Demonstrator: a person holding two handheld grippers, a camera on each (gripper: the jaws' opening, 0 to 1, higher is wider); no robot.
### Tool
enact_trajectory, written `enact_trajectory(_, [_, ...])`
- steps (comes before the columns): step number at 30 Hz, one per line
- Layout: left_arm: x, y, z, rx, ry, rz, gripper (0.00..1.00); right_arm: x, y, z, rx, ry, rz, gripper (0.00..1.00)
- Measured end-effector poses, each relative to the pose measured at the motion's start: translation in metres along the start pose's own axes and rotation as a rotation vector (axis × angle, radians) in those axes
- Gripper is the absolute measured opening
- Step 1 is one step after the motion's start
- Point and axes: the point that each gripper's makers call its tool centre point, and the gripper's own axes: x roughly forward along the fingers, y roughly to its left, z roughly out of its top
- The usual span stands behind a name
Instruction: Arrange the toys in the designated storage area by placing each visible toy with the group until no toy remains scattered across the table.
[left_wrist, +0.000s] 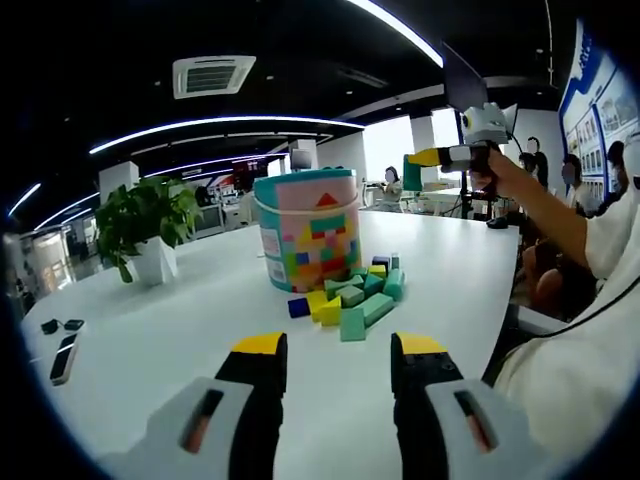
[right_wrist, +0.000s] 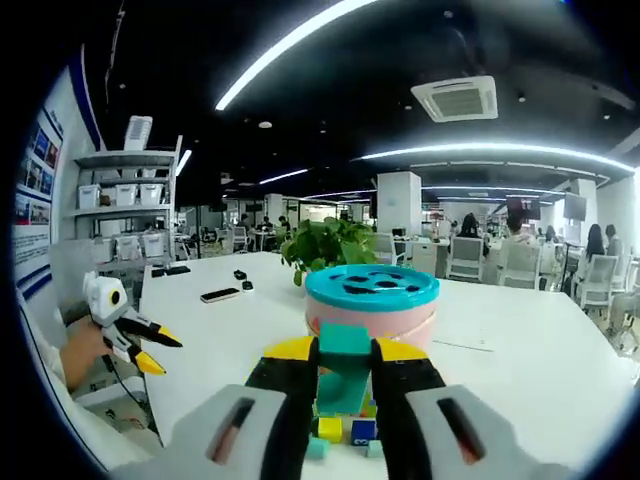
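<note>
A round toy bucket (left_wrist: 305, 235) with a teal lid (right_wrist: 372, 285) stands on the white table (left_wrist: 160, 340). Several coloured blocks (left_wrist: 355, 295) lie heaped against its base, and they also show beneath my right jaws as blocks (right_wrist: 340, 430). My right gripper (right_wrist: 345, 352) is shut on a teal block (right_wrist: 345, 375), held in the air in front of the bucket. In the left gripper view the right gripper (left_wrist: 428, 158) hangs high at the right with that green block (left_wrist: 411, 175). My left gripper (left_wrist: 338, 350) is open over bare table, short of the pile. It appears as the left gripper (right_wrist: 165, 356) at the table's left edge.
A potted plant (left_wrist: 150, 225) stands left of the bucket. A phone (left_wrist: 62, 358) and small dark items (left_wrist: 60, 325) lie near the table's left edge. A person's arm (left_wrist: 560, 215) reaches in from the right. Shelves (right_wrist: 125, 200) and office chairs (right_wrist: 465, 258) stand beyond the table.
</note>
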Motion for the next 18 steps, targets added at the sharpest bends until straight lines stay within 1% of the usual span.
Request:
enact_trajectory(3, [0.0,0.001,0.001,0.0,-0.002,0.001,0.42,0.008,0.002,0.01,-0.009,-0.004,0.006,0.2])
enact_trajectory(6, [-0.001,0.002,0.001,-0.002,-0.002,0.003,0.42,0.016,0.005,0.017,0.024,-0.009,0.017,0.2])
enact_trajectory(10, [-0.001,0.003,0.001,-0.002,-0.003,0.006,0.42,0.026,0.005,0.026,0.036,-0.022,0.01,0.21])
enact_trajectory(13, [-0.002,0.004,0.001,-0.003,-0.004,0.009,0.42,0.033,0.003,0.037,0.049,-0.035,-0.003,0.21])
enact_trajectory(16, [-0.002,0.004,0.001,-0.002,-0.004,0.01,0.42,0.041,0.004,0.046,0.042,-0.038,-0.001,0.2])
enact_trajectory(18, [-0.002,0.004,0.001,-0.003,-0.005,0.008,0.42,0.047,0.006,0.05,0.024,-0.025,0.002,0.2])
